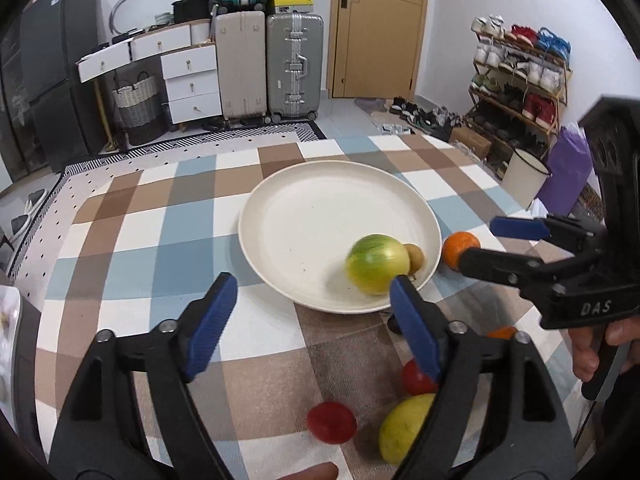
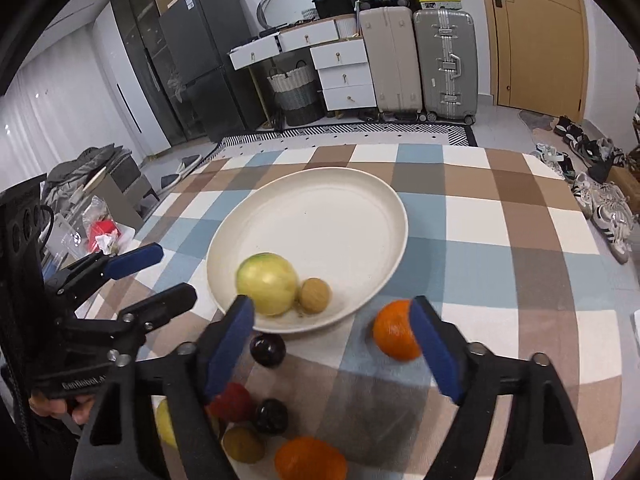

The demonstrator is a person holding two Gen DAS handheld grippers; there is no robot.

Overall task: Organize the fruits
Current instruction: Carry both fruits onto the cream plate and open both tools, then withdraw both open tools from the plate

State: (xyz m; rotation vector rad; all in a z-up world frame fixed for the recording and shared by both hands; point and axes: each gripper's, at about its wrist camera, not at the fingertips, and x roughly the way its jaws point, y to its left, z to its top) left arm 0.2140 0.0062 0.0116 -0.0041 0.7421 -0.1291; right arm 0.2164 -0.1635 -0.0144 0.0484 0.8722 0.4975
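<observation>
A table under a checked brown, blue and white cloth (image 2: 500, 220) carries a round cream plate (image 2: 340, 208) (fruit inside), an orange (image 2: 394, 336), two dark plums (image 2: 267, 350), a red fruit (image 1: 331, 422), and a yellow one (image 1: 404, 428).

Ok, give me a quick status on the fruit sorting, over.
Left gripper open, empty. Right gripper open, empty. Green fruit and brown fruit on plate. Orange on table beside plate. Path clear.
</observation>
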